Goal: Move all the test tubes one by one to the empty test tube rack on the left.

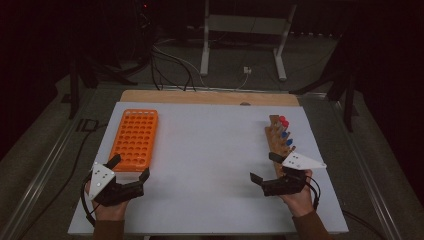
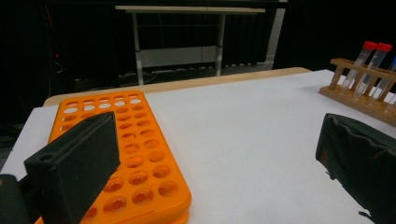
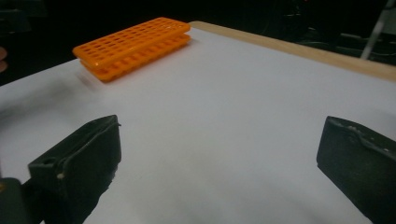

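Observation:
An orange tube rack (image 1: 135, 139) with many empty holes lies flat on the left of the white table top (image 1: 210, 155). On the right stands a wooden rack (image 1: 278, 142) holding several tubes with red and blue caps (image 1: 284, 121). My left gripper (image 1: 131, 166) hovers just in front of the orange rack's near end, open and empty. My right gripper (image 1: 264, 167) is open beside the wooden rack's near end, nothing between its fingers. In the left gripper view the orange rack (image 2: 130, 140) lies by the left jaw and the wooden rack (image 2: 359, 100) is far right. The right gripper view looks across bare table to the orange rack (image 3: 135, 44).
A wooden board edge (image 1: 210, 96) borders the back of the table. Behind it a white metal stand (image 1: 205, 45) and cables (image 1: 170, 65) sit on the dark floor. A wide bare stretch of white surface lies between the two racks.

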Tool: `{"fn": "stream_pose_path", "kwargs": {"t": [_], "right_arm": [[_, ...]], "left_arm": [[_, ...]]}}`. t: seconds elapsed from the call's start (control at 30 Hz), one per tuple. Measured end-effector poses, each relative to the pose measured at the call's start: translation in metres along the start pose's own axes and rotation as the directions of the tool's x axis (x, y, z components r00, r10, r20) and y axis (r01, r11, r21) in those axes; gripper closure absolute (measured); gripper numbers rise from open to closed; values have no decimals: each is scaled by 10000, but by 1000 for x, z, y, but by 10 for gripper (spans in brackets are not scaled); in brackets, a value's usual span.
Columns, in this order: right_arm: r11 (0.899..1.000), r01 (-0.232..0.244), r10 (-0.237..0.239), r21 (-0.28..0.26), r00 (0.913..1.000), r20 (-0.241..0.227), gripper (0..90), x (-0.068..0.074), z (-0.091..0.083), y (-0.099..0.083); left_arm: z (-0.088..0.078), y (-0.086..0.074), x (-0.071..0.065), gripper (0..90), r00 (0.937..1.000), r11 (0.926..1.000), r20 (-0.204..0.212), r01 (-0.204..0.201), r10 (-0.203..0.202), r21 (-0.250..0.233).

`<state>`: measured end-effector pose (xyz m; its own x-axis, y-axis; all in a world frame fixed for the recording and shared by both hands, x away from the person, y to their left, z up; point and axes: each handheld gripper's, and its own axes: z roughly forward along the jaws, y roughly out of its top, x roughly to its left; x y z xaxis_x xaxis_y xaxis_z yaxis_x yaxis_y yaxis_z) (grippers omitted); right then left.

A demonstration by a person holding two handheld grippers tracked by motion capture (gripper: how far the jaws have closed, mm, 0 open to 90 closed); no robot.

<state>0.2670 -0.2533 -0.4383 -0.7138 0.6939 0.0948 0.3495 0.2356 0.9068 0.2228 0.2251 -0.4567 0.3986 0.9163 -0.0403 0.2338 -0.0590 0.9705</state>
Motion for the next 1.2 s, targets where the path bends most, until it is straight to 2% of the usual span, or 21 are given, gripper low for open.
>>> {"fn": "stream_pose_path", "kwargs": {"t": [0.1,0.2,0.4,0.5,0.63,0.83,0.93,1.03,1.13,1.2], "right_arm": [[9998,167,-169,92,9996,229,4,-5,-5,15],[9998,213,-209,-66,9980,589,13,-14,-16,30],[9998,-154,171,-153,9922,1235,21,-38,-35,44],[9992,-386,388,-37,9883,1473,33,-49,-42,44],[9981,-469,386,397,9812,1889,57,-58,-45,37],[9929,-678,433,978,9713,2339,134,-63,-48,19],[9896,-671,346,1275,9696,2424,168,-63,-49,10],[9848,-635,215,1615,9681,2498,286,-60,-48,-1],[9818,-588,59,1804,9597,2808,476,-58,-48,-11],[9805,-670,129,1849,9599,2799,583,-60,-47,-16]], "left_arm": [[1,-1,1,3,10000,10000,5,98,-98,-4],[2,-1,1,3,9999,9999,57,113,-114,41],[5,-3,0,3,9999,9997,103,57,-59,222],[5,-3,0,3,9999,9997,81,71,-72,215],[6,-4,0,3,9999,9997,57,101,-102,228],[6,-4,0,3,10000,9997,52,44,-45,259],[7,-4,0,3,10000,9996,76,11,-13,274],[7,-4,-1,3,10000,9995,64,5,-7,305],[7,-4,-1,3,10000,9994,48,-28,26,335],[7,-5,-1,3,10000,9994,40,-25,24,346]]}}
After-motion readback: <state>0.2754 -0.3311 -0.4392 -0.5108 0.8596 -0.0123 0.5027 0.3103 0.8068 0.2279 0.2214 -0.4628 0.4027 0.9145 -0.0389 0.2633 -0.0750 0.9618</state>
